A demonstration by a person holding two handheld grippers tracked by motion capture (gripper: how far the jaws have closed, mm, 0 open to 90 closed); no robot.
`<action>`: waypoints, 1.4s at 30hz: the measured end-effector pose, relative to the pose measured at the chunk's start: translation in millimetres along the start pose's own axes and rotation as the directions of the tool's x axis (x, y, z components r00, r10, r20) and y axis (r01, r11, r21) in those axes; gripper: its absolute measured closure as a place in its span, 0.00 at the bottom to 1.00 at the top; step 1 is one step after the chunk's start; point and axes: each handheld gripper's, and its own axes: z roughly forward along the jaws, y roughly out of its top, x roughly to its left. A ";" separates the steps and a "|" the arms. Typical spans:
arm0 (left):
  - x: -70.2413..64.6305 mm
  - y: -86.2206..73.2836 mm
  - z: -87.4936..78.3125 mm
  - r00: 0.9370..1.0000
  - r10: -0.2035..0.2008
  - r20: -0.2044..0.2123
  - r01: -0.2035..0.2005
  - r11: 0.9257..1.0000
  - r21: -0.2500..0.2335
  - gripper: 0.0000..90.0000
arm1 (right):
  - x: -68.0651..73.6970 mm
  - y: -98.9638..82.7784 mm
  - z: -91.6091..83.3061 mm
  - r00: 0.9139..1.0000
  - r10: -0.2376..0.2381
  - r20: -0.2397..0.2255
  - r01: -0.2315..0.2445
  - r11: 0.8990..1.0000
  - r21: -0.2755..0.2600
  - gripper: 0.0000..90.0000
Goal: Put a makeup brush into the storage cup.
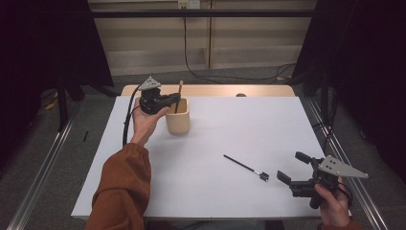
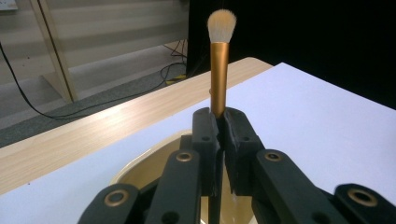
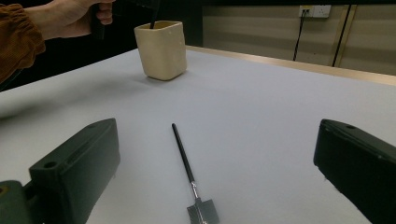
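The left gripper (image 1: 175, 99) is clamped tight on a makeup brush (image 2: 219, 70), holding it upright over the cream cup (image 1: 178, 117) at the far left of the desk (image 1: 230, 124). In the left gripper view the jaws meet around the copper handle, the pale bristle head stands up above them, and the dark lower end of the handle runs down into the cup's mouth. The left hand (image 1: 143, 120) sits just beside the cup. The right gripper (image 1: 293, 165) rests near the desk's near right corner, its jaws spread wide with nothing between them. A second brush (image 3: 189, 172), thin and black with a small flat head, lies flat on the desk just ahead of those open jaws, well apart from the cup.
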 end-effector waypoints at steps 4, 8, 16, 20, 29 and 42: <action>-1.4 -0.8 0.0 1.000 0.001 0.001 -0.001 1.000 -0.012 0.93 | -0.2 0.0 0.5 1.000 0.002 0.002 -0.002 1.000 -0.002 0.00; 0.0 -2.9 1.1 1.000 -0.002 -0.004 0.002 1.000 -0.001 0.93 | 0.0 0.0 0.1 1.000 -0.005 -0.001 0.005 1.000 0.000 0.00; 4.5 -5.3 3.0 0.999 -0.040 -0.013 0.040 0.999 -0.003 0.81 | -0.1 0.0 0.4 1.000 0.002 0.000 -0.002 1.000 0.000 0.00; 5.9 -6.1 4.2 0.996 -0.071 -0.048 0.071 0.997 -0.017 0.52 | -0.3 -0.1 0.1 1.000 0.000 0.000 0.000 1.000 -0.002 0.00; 3.1 -2.9 0.2 0.996 -0.063 -0.068 0.060 0.997 -0.042 0.07 | -0.1 0.0 0.4 1.000 0.004 0.001 -0.004 1.000 -0.003 0.00; -6.3 3.5 -6.5 0.998 -0.028 -0.061 0.024 0.997 -0.068 0.02 | -0.4 -0.1 0.2 1.000 0.000 0.001 0.000 1.000 -0.002 0.00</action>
